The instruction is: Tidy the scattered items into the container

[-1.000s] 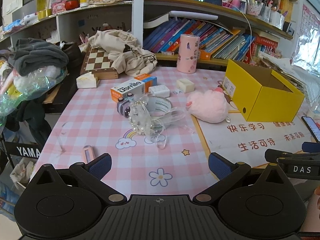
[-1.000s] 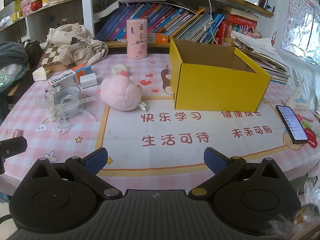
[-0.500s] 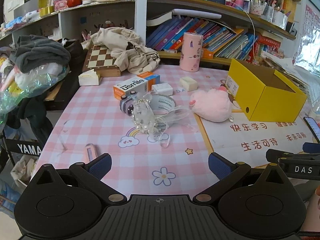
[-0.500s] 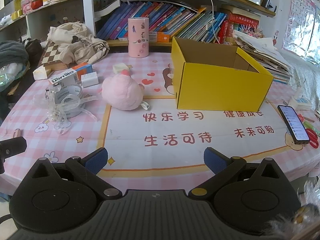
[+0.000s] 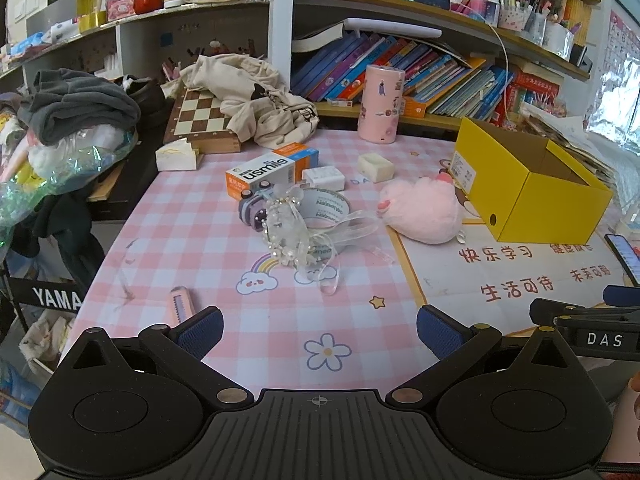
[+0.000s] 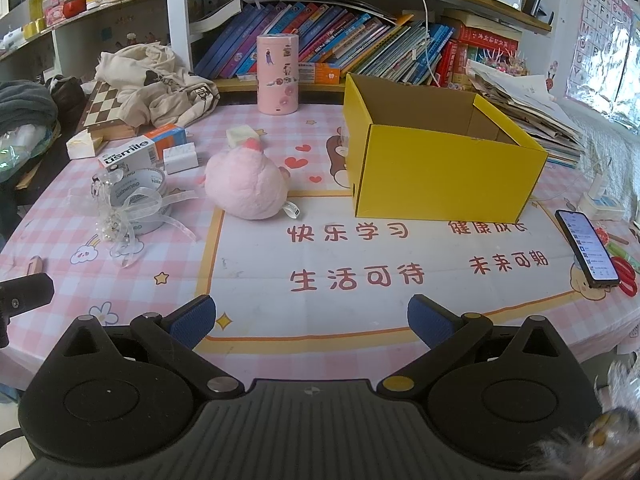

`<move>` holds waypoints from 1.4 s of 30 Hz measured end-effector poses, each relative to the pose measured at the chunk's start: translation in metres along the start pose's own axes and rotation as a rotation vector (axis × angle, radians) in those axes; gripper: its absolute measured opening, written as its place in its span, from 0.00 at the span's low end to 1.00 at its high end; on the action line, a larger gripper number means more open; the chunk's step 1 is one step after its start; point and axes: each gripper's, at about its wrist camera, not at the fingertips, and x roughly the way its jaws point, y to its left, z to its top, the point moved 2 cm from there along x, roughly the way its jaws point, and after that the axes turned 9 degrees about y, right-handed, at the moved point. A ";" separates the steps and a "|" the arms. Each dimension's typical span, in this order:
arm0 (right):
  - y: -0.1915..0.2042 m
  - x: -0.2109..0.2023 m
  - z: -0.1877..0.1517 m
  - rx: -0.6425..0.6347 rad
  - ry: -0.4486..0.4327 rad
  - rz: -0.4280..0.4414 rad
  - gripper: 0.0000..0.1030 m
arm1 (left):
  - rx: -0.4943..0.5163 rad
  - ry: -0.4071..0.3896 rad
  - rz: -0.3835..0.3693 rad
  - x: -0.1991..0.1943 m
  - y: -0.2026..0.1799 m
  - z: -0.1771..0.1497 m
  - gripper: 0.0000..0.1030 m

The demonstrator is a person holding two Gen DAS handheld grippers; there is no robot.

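Both grippers, left (image 5: 319,326) and right (image 6: 311,317), hover with jaws spread and empty near the table edge. Pink plush toy (image 6: 247,186) lies just beside the empty yellow box (image 6: 436,168), unpacked.

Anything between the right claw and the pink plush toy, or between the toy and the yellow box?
Nothing visible. Bare tablecloth lies between the open right claw and the round pink plush toy. The open-topped yellow cardboard box stands just right of the toy, gap clear.
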 end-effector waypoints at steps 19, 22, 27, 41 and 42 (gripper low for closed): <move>0.002 -0.001 0.001 -0.001 0.001 -0.002 1.00 | -0.010 -0.004 -0.004 -0.001 0.002 -0.001 1.00; 0.001 -0.002 0.001 -0.003 0.001 -0.001 1.00 | -0.012 -0.006 -0.009 -0.002 0.002 -0.002 1.00; 0.000 -0.002 0.000 -0.004 -0.001 -0.002 1.00 | -0.020 -0.013 -0.012 -0.003 0.003 -0.003 1.00; 0.001 -0.004 0.000 -0.008 -0.009 -0.007 1.00 | -0.010 -0.013 -0.037 -0.003 0.002 -0.001 1.00; 0.001 -0.003 0.001 -0.009 -0.009 -0.007 1.00 | -0.010 -0.012 -0.038 -0.002 0.002 -0.001 1.00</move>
